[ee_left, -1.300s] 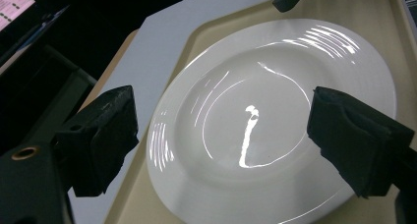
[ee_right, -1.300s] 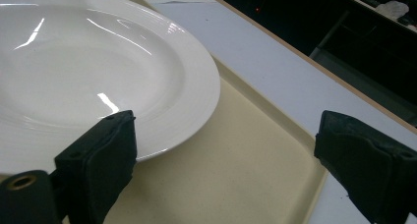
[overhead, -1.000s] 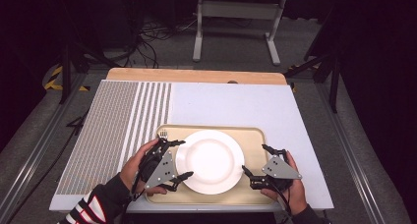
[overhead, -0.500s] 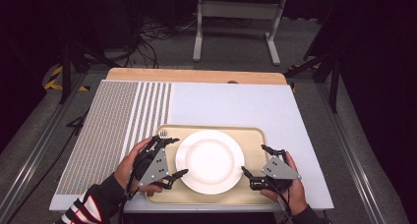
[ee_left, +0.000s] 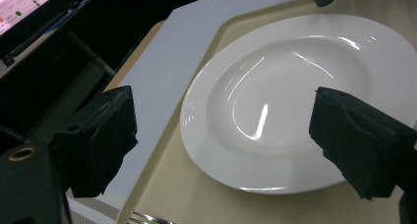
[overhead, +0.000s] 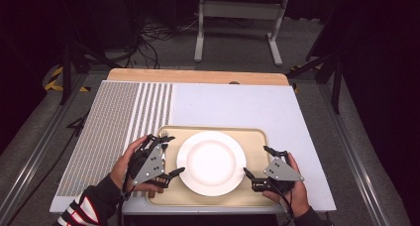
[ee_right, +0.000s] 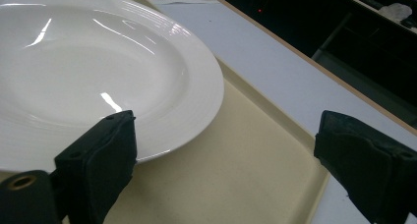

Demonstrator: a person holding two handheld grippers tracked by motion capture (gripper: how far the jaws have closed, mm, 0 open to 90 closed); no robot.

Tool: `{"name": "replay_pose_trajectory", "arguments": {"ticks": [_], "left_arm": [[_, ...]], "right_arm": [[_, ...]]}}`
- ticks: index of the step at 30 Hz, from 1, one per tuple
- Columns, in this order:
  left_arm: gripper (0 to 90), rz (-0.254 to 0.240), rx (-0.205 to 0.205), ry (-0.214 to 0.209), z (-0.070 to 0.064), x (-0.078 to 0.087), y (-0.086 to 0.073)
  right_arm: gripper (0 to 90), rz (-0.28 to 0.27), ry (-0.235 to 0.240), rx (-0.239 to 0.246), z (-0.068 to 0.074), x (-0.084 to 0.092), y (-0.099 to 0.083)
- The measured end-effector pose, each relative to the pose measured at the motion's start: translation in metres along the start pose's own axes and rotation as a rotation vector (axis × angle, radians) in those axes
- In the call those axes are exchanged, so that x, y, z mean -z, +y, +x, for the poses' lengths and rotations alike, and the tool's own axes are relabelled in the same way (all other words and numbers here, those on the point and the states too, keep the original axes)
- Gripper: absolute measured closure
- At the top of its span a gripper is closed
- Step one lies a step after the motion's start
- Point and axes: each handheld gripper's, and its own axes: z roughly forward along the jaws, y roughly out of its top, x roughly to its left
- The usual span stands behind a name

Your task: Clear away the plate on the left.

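- A white plate sits in the middle of a beige tray, and the tray lies at the near edge of the table, on its pale mat.
- On the left side of the tray, the left gripper is held in the person's left hand; its jaws are spread wide, with nothing between them.
- One of its black tips reaches the tray's far left corner, the other lies just beside the plate's left rim.
- In the left gripper view, the plate lies between the two spread jaws and below them, and fork tines peek in at the bottom edge on the tray.
- On the right, the right gripper is held in the right hand, jaws parted and empty as well.
- In the right gripper view, the left-hand jaw overlaps the plate's near rim; whether it touches cannot be told. The other jaw stands out past the tray's edge.
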Motion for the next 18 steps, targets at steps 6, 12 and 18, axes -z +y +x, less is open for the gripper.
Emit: {"name": "replay_pose_trajectory", "arguments": {"ticks": [6,12,18], "left_arm": [[11.8,0.01,0.001,0.017,0.005,0.006,-0.003],[11.2,0.004,0.022,0.029,0.01,0.013,-0.007],[11.1,0.015,0.046,0.043,0.012,0.017,-0.015]], "right_arm": [[9.7,0.001,-0.002,0.003,0.0,0.0,0.0],[9.5,0.003,-0.001,0.008,0.001,0.0,0.001],[9.3,0.003,-0.002,0.01,0.001,0.0,0.001]]}}
